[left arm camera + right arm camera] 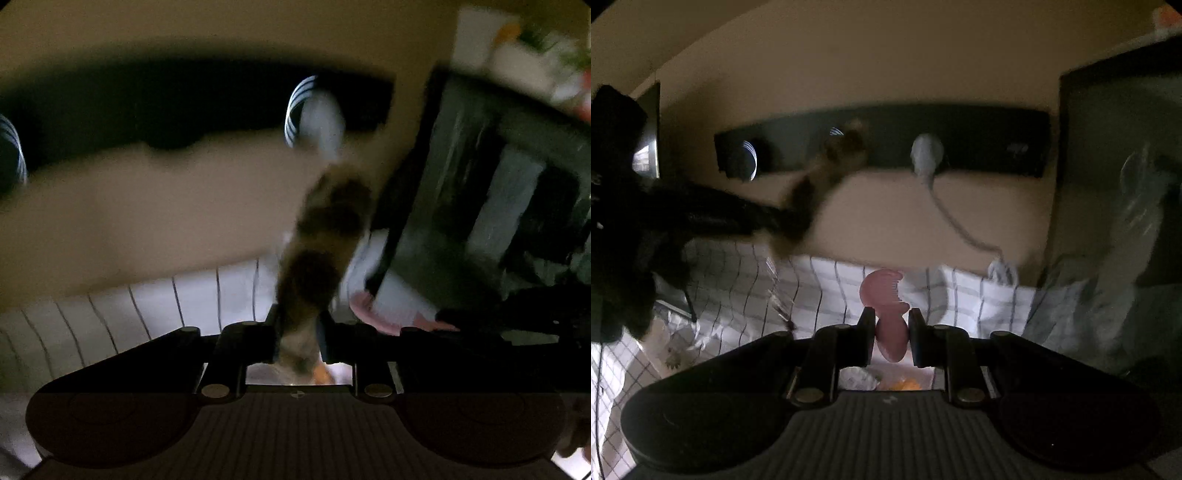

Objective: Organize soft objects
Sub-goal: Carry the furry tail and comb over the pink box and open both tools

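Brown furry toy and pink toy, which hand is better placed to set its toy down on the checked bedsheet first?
Probably right: its jaws grip the pink toy low over the checked bedsheet; the brown furry toy is motion-blurred.

black ribbed grippers — brass-coloured screws

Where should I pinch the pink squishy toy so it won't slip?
Pinch the pink toy at its rounded lower lobe, one finger on each side, as the right gripper does. That lobe fits between the fingers, and the wider, ridged top above them would probably help stop it sliding out.
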`<action>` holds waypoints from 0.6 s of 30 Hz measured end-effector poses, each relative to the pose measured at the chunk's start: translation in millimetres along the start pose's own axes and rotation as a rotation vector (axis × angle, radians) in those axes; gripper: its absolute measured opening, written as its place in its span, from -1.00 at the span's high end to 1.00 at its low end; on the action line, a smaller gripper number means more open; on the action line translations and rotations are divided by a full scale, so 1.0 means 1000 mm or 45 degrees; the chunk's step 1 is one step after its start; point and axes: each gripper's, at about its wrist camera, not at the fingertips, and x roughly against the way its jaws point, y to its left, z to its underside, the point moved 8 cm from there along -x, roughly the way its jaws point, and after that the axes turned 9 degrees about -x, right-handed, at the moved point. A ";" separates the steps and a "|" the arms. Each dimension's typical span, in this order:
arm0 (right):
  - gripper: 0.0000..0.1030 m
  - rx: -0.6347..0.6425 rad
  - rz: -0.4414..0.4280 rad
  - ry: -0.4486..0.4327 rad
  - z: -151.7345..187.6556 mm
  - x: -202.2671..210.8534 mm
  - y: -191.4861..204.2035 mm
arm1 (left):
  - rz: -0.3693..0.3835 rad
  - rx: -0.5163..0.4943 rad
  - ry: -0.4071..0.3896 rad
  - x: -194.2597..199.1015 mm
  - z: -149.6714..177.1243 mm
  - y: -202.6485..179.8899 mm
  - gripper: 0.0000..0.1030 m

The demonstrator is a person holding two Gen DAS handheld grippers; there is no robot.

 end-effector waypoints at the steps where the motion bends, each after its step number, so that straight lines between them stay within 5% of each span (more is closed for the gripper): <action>1: 0.64 -0.008 -0.001 0.025 0.008 -0.008 0.000 | -0.021 -0.003 0.012 -0.005 0.009 0.002 0.55; 9: 0.64 -0.038 0.012 0.188 0.054 -0.061 -0.004 | -0.101 0.169 0.159 -0.029 0.068 0.032 0.58; 12: 0.64 -0.048 0.026 0.214 0.056 -0.078 -0.009 | -0.038 0.290 0.221 -0.032 0.098 0.035 0.58; 18: 0.63 -0.081 -0.003 0.265 0.057 -0.111 -0.004 | -0.080 0.309 0.159 -0.029 0.116 0.031 0.58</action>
